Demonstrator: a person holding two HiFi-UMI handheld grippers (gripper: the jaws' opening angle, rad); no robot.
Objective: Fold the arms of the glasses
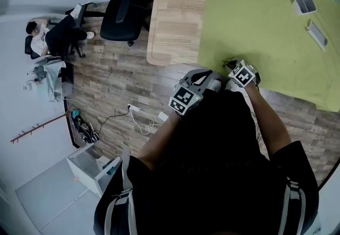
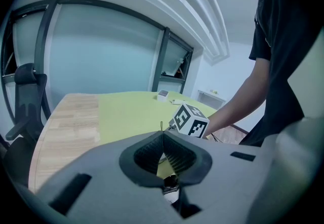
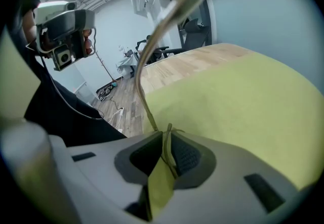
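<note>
Wooden table (image 1: 175, 16), right part covered by a green cloth (image 1: 255, 22). Glasses (image 3: 150, 41) are located at the near edge of the table, gripped from both sides.

Right tongs (image 3: 166, 139): closed on thin frame wire. One temple arm rises from the grip and curves upward.

Left tongs (image 2: 162, 139): closed, with a thin tip of the glasses standing up between the pads.

Both bare forearms reach forward and converge, so the two tongs sit just beside each other.

A white container (image 1: 304, 4) and a flat grey item (image 1: 317, 34) lie near the far right corner, well apart from the glasses. An office chair (image 1: 122, 11) stands at the left edge.
</note>
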